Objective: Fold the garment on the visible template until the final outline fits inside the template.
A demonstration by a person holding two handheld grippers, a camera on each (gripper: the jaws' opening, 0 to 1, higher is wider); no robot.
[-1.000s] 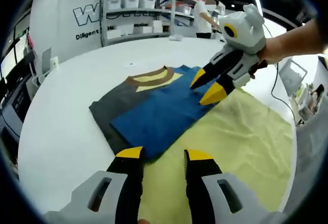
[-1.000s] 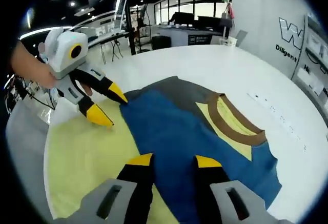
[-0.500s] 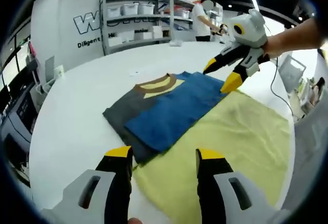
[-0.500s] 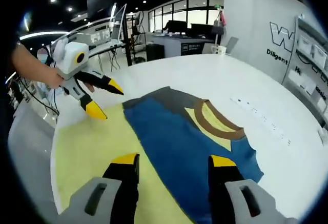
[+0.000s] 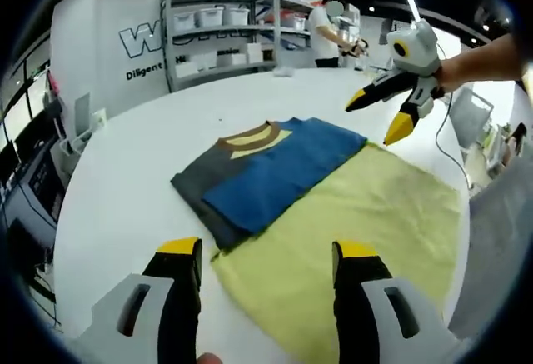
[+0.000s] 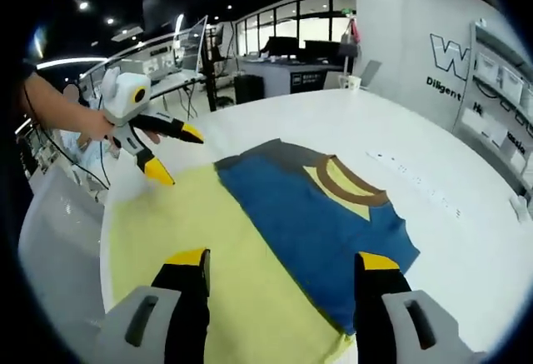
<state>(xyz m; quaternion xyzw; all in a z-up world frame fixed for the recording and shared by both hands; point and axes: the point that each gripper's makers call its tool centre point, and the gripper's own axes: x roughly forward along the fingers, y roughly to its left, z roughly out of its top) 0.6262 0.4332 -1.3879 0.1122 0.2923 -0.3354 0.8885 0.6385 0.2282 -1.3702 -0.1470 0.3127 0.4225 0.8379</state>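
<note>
While apart, fingers (image 5: 180, 251) empty.

The left gripper view looks down from above one end of the round white table (image 5: 125, 172) toward wall shelving, the right gripper view from the opposite end toward windows, both sharing the folded blue-and-grey shirt (image 5: 266, 168) (image 6: 321, 214) between them.

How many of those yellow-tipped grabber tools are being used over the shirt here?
2. The left gripper is held open above the near edge of the yellow template; the right gripper hovers open beyond the folded garment, held by a hand.
</note>
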